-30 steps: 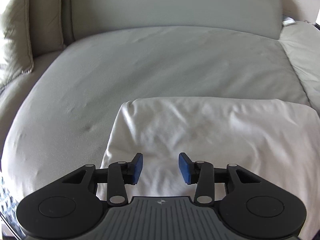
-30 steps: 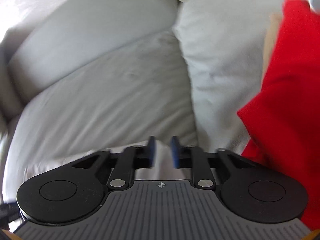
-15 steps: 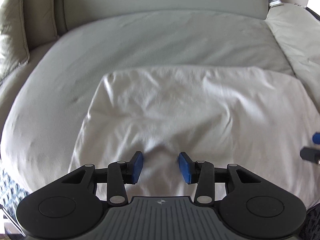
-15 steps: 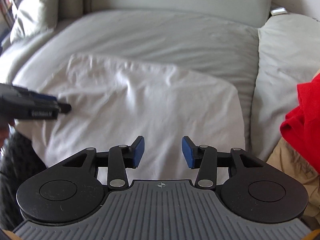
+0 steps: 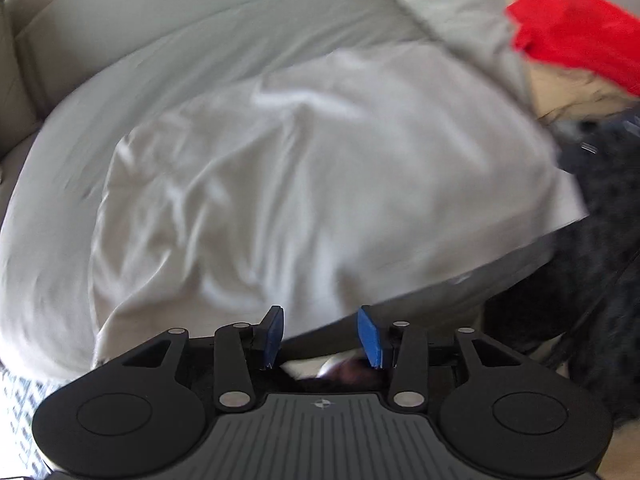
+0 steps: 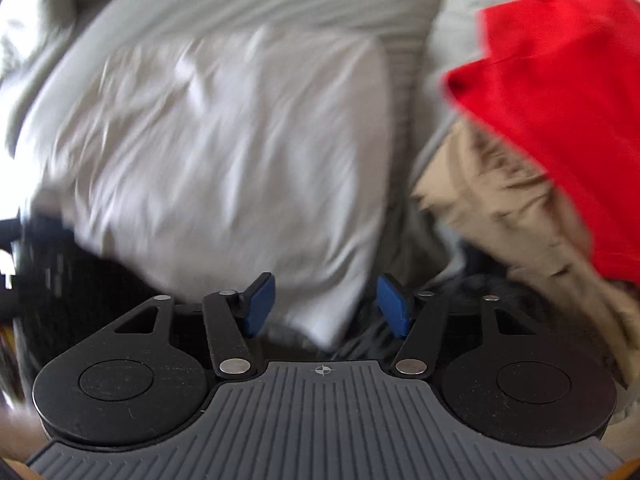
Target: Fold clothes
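We are holding both the left gripper and right gripper wide open and empty, with the white garment lying spread just ahead of both. It is looking light, soft and limp, so we are judging its near hem, between the fingers, the best place to pinch.

Both cams sit right behind their own gripper and look down and forward, close in over the sofa's front edge toward its backrest. The left wrist view has the white garment filling its middle, red cloth off at the far right. The right wrist view shares that white garment and the red cloth, both pretty blurred.
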A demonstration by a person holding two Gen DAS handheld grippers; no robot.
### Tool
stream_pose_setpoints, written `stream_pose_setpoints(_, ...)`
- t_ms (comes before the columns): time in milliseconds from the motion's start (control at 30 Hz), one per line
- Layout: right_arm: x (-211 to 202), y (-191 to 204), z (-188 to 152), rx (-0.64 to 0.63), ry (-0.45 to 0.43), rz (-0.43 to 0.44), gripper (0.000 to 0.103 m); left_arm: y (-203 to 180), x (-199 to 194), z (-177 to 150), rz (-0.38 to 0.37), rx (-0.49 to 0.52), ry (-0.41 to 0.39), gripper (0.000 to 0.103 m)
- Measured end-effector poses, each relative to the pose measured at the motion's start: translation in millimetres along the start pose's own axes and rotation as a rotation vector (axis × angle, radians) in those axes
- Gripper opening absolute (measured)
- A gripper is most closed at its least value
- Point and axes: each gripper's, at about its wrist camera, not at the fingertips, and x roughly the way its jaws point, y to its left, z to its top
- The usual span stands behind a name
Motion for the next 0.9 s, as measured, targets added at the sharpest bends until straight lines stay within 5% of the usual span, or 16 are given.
stream_pose_setpoints(200,-0.3,-35.9,10.4,0.245,-0.104,0.069,0.066,-44.3,-9.4,33.4,-0.049,-0.007,-0.124,0.052)
stream_pose_setpoints(300,7.1,-36.9,7.9,0.244,-0.101,0.071,0.066,-54.8,-7.8,35.8,-0.073,-0.014,-0.129,0.06)
stream_pose_setpoints(533,23.5,-40.9,6.1,0.258,-0.121,0.084,0.064,-44.2,7.1,29.5,-0.063,-0.101,-0.067,0.06)
stream_pose_setpoints(900,30.5,-40.6,13.5,0.263,-0.112,0.101,0.063,-37.3,-3.1,28.9,-0.038,-0.126,-0.101,0.061)
